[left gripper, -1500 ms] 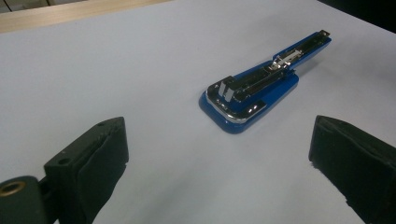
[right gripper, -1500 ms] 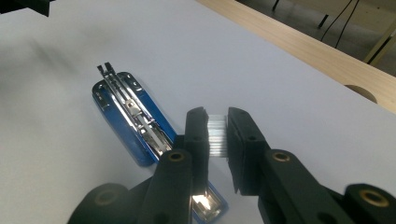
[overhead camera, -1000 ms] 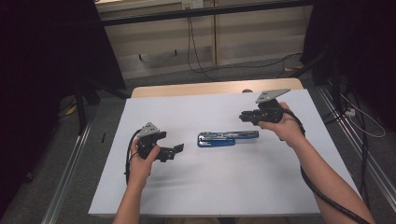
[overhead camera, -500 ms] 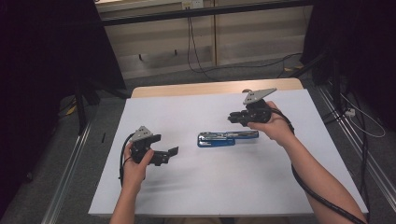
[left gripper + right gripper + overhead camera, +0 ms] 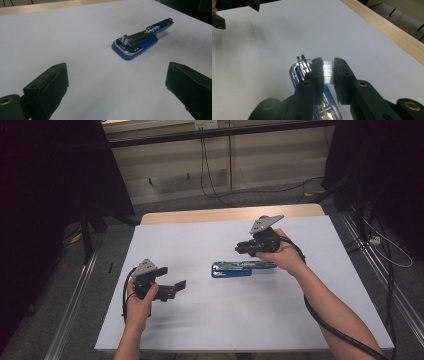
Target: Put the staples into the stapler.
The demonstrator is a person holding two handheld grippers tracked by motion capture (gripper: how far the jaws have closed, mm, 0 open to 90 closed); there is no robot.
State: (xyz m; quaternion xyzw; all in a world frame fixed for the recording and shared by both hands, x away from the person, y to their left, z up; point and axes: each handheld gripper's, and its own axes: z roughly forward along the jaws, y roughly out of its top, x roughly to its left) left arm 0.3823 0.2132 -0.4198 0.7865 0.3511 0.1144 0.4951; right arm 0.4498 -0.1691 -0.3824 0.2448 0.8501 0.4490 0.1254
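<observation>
High view first: I have the stapler [image 5: 243, 268] lying open and flat near the middle of the white sheet [image 5: 210, 320], its long axis running left to right. My right gripper [image 5: 242, 248] sits just above the stapler's right half, pointing left, with my hand [image 5: 280, 255] wrapped round its body. My left gripper [image 5: 176, 289] is well apart from the stapler, down at the left of the sheet, pointing right toward it.

From the right gripper view, the jaws stand nearly together, clamped on a strip of staples [image 5: 328, 72], which shows as a pale silvery band between the two pads. The strip hangs over the stapler's open metal channel; whether it touches the channel I cannot tell.

From the left gripper view, my jaws stand wide apart with nothing between them, just bare sheet. The stapler lies ahead, blue base down, metal channel up, its arm swung back away from me.
</observation>
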